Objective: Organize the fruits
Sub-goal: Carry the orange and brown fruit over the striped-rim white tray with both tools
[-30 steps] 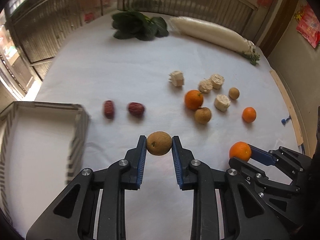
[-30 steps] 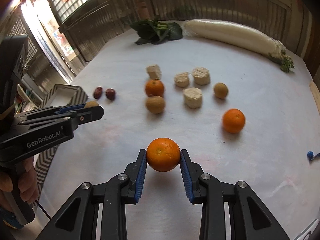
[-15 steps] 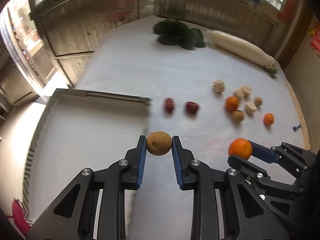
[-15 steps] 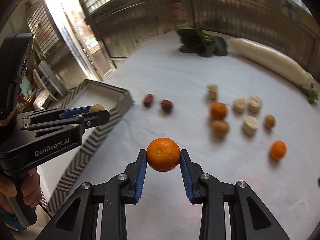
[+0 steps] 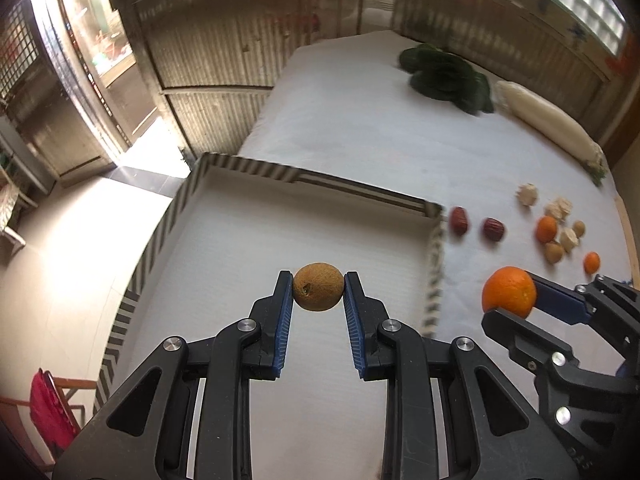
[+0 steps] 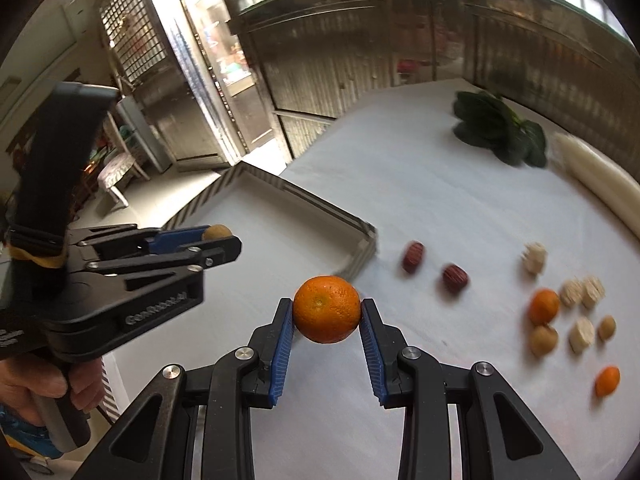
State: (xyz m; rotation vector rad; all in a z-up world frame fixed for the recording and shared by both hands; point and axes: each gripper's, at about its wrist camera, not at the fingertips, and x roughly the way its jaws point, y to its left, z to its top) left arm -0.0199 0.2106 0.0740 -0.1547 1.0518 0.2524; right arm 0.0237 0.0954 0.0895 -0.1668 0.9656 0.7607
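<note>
My left gripper is shut on a small brown round fruit and hangs over the white floor of the striped-rim tray. My right gripper is shut on an orange, held above the white tablecloth just right of the tray's near corner. In the left wrist view that orange and the right gripper show at the right, outside the tray wall. The left gripper with its brown fruit appears at the left of the right wrist view, over the tray.
On the cloth right of the tray lie two red dates, two more oranges, brown fruits and several pale chunks. Leafy greens and a long white radish sit at the far side. A hand holds the left gripper's handle.
Both grippers have swung left with their fruits still held. The left one went from above the bare cloth to over the tray. The right one now sits near the tray's corner.
</note>
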